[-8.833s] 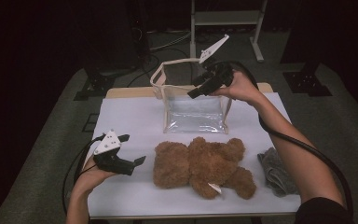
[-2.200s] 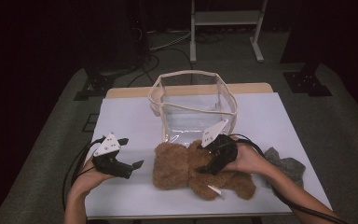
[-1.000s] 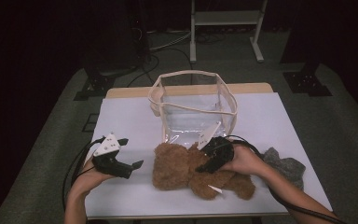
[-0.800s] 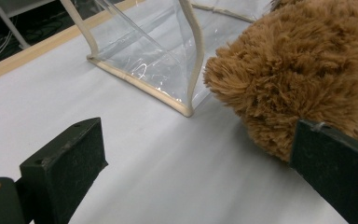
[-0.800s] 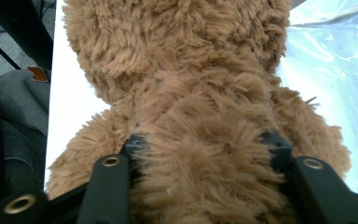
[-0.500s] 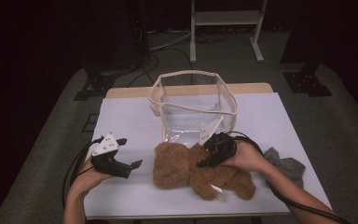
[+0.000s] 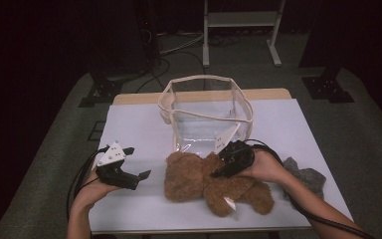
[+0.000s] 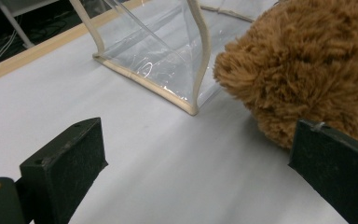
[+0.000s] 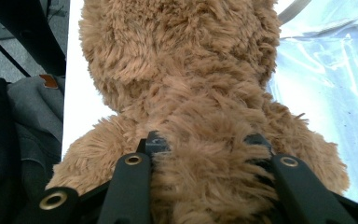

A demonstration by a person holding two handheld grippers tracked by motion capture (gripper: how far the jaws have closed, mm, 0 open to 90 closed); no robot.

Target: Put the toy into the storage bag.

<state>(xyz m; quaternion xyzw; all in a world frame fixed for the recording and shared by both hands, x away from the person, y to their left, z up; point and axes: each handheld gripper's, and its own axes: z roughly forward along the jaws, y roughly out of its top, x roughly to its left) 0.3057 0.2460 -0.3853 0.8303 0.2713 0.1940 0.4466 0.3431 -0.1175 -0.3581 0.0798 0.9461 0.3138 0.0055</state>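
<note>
**A:** Where does the teddy bear point(image 7: 214, 183) lie as your right gripper point(image 7: 222, 170) bites in?

**B:** Flat on the white table point(image 7: 139, 129), near edge, its long axis running nine o'clock to three o'clock in the high view: head at nine, legs at three. The clear plastic bag point(image 7: 206, 117) stands open-mouthed at twelve o'clock from the bear, just beside it.

**A:** And your grip?

**B:** Your right gripper, its jaws just closing, is clenched across the bear's plush middle; in the right gripper view both black jaws sink into the fur point(image 9: 200, 154). Your left gripper point(image 7: 132, 178) hangs released at nine o'clock from the bear's head, its jaws wide, nothing between them.

**A:** Which hand is nearer the bag?

**B:** Your right, already on the bear, with the bag's mouth straight ahead at twelve. The lift likely turns on that: up, then forward over the rim. A grey cloth point(image 7: 306, 175) lies at three o'clock, apart from the bear.
</note>
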